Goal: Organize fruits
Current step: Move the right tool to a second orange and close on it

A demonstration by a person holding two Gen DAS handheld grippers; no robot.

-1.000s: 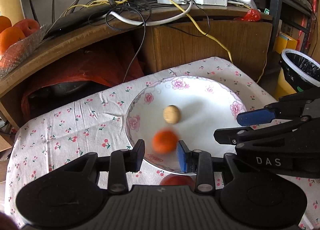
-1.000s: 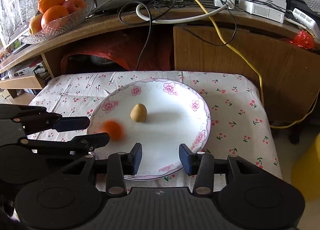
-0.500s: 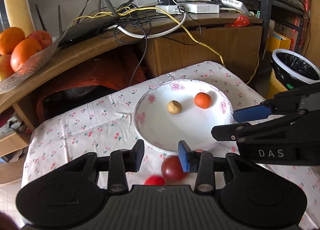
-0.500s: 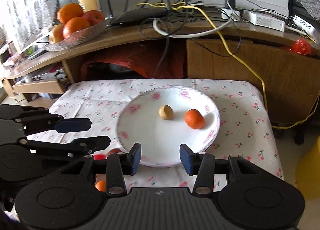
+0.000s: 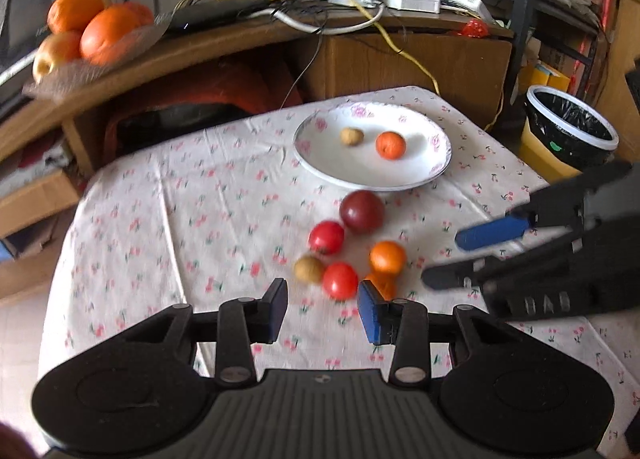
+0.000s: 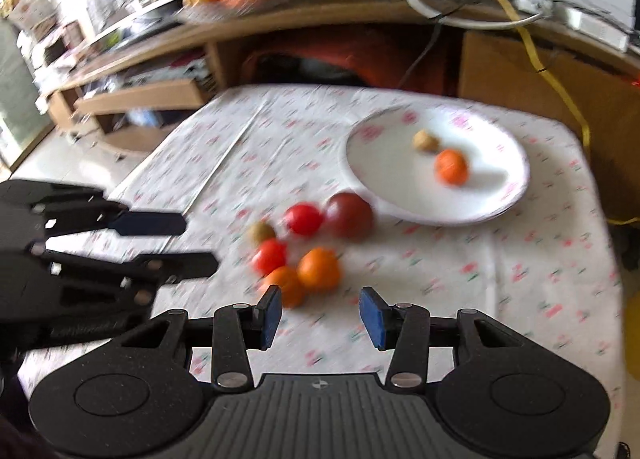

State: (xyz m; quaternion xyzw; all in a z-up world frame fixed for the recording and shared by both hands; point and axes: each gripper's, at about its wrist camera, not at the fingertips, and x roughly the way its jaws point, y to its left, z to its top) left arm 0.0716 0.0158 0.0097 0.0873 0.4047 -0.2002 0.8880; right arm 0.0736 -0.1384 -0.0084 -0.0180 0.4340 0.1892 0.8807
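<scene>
going slow helps: both jaws are spread wide, so center the left gripper (image 5: 322, 305) over one red fruit (image 5: 340, 280) first.

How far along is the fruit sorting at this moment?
Done: a small orange and a brown fruit sit in the plate. In hand: nothing; the left gripper and right gripper are open and empty. Left: six fruits clustered on the tablecloth.

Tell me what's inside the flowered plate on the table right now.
The plate holds two pieces: a small tan fruit and a small orange, apart. Nothing else shows inside; nothing covers its dish.
</scene>
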